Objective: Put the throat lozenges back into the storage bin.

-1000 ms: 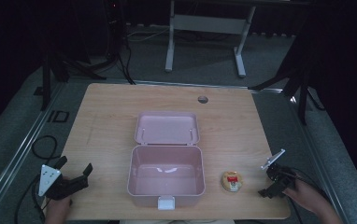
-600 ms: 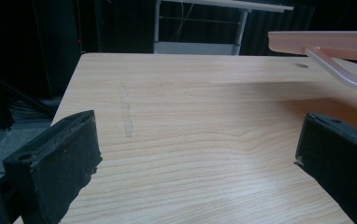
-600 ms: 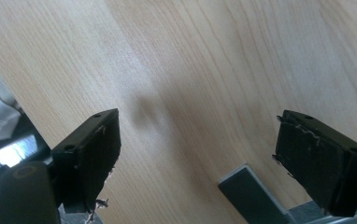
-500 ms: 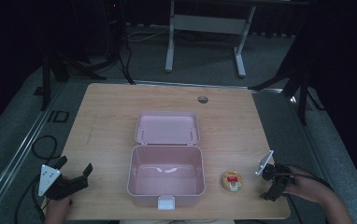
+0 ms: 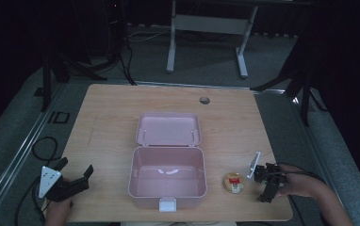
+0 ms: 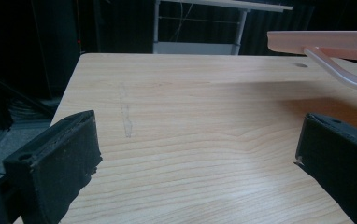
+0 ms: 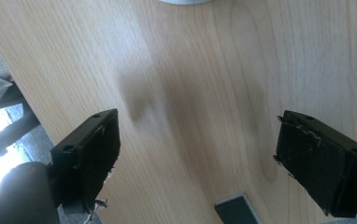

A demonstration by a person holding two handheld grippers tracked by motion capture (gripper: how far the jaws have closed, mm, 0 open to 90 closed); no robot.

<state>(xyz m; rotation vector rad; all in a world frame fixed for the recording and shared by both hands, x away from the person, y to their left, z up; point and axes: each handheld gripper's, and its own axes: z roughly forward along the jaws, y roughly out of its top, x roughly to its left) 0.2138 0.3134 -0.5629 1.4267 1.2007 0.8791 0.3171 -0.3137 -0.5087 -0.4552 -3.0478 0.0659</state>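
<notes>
So you're basically at the start here: the pink box [image 5: 167,178] is sitting near the front edge of the desk [image 5: 107,127], roughly in the middle, with its lid [image 5: 168,129] already flipped back flat toward the far edge, and the inside is looking bare, apart from a bit of glare on the bottom. The small round item [image 5: 233,182] with the red-and-yellow top is resting on the desk just to the right of the box, still outside it, so my guess is that getting it into the box, and probably shutting the lid after, is all still waiting on you.

Your right tool [image 5: 265,184] is hovering by the front right corner of the desk, just right of the round item but not touching it. In the right gripper view its jaws are standing wide apart with nothing but bare wood grain between them, so it's gripping nothing, and it's pointing steeply down at the desk rather than at the item. That view is a bit blurry too.

Your left tool [image 5: 72,181] is sitting at the front left corner, well apart from the box. In the left gripper view its jaws are also spread wide and empty, with the box edge and lid poking in at the upper right
</notes>
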